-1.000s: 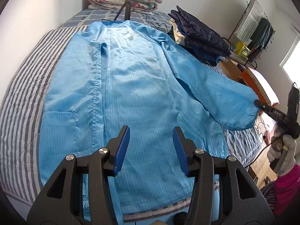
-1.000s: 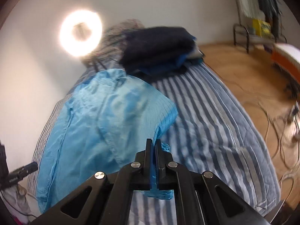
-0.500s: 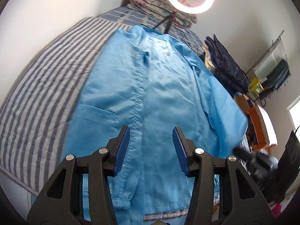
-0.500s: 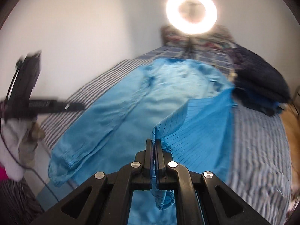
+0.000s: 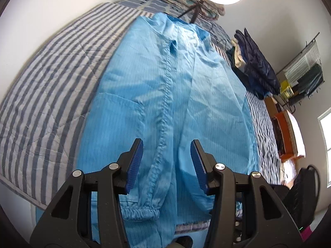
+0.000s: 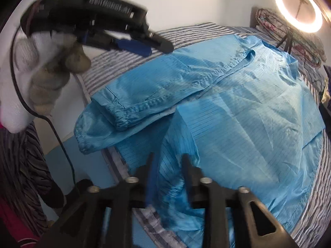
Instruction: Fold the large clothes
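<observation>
The blue coat (image 5: 175, 95) lies flat on the striped bed (image 5: 51, 86); left gripper (image 5: 166, 163) hovers spread above its sleeve; right gripper (image 6: 167, 165) has just been opening, cuff fabric loose between its parted fingers

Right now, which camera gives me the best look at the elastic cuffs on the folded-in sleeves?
The right wrist view. It shows two gathered cuffs lying together near the bed's edge, seen clearly from the side. The left wrist view shows only one cuff, low between the tongs' arms and partly hidden by them.
</observation>
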